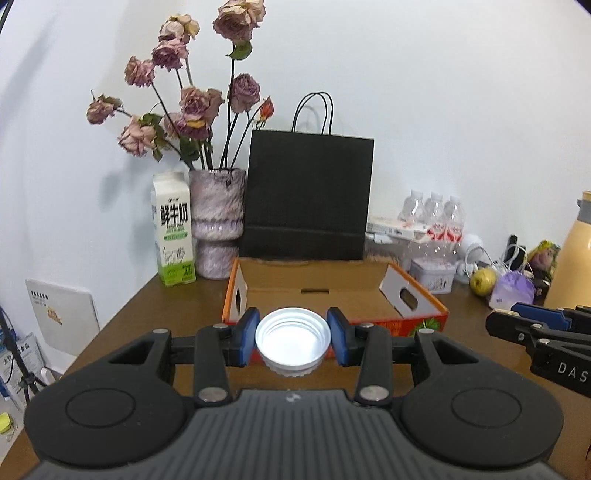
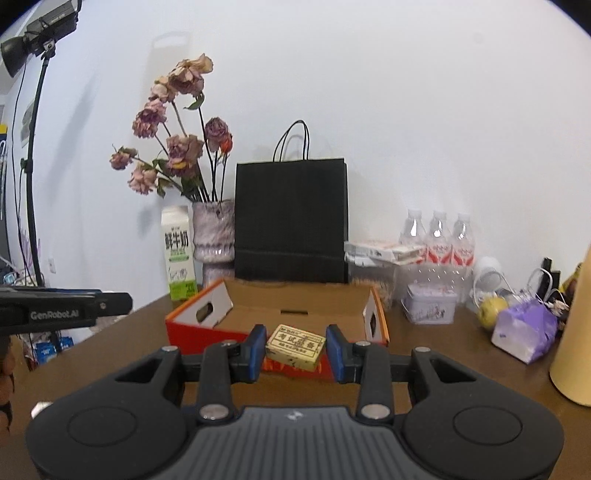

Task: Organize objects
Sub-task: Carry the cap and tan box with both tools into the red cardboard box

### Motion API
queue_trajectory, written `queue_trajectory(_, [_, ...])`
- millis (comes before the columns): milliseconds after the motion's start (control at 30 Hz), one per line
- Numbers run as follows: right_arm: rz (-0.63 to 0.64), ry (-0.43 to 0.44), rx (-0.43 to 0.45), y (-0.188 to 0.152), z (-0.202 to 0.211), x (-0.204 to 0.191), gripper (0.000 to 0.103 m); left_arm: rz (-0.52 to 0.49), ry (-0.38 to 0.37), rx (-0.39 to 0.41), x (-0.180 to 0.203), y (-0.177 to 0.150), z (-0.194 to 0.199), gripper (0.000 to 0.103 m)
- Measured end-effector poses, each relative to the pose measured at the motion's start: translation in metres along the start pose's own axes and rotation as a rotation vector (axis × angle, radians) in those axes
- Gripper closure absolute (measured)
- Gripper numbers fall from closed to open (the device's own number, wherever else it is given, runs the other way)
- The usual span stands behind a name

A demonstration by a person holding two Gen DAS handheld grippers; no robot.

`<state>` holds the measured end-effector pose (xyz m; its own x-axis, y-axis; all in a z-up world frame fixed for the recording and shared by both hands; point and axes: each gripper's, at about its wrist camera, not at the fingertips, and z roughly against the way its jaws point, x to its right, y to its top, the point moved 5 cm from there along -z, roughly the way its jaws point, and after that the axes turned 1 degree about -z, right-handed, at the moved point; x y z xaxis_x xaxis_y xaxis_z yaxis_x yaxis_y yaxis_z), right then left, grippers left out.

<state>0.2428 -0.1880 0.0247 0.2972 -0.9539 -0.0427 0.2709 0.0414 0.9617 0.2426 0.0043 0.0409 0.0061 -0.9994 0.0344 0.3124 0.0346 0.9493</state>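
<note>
Item one: left gripper is pinching a white lid open side up, level, near the orange cardboard box.

Item two: right gripper is clamping a small yellowed box by its ends, apparently bound for that same box, which is sitting open-topped to receive both.

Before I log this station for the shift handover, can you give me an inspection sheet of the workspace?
Surface: brown table, bare near the front edge.
Job's things: white lid in the left gripper; small yellowed box in the right gripper; open orange cardboard box ahead, nothing seen inside.
Clutter: milk carton, vase of dried roses, black paper bag, water bottles, tin, pear, purple pouch, yellow flask.
Grippers: both shut on their loads.
Cables: white cable by the pear.
Surroundings: white wall; studio light on a stand.
</note>
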Motion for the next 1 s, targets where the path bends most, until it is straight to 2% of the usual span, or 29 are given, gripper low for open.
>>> queue_trajectory(467, [0.004, 0.013, 0.017, 0.038, -0.071, -0.005, 0.069, 0.074, 0.008, 0.034, 0.004, 0.041, -0.057, 0.062])
queue_trajectory(667, [0.024, 0.005, -0.014, 0.042, -0.103, -0.005, 0.069, 0.089, 0.03, 0.028, 0.002, 0.051, -0.088, 0.062])
queue_trajectory(1000, [0.056, 0.007, -0.081, 0.052, -0.162, 0.001, 0.069, 0.084, 0.077, -0.025, -0.006, 0.058, -0.146, 0.062])
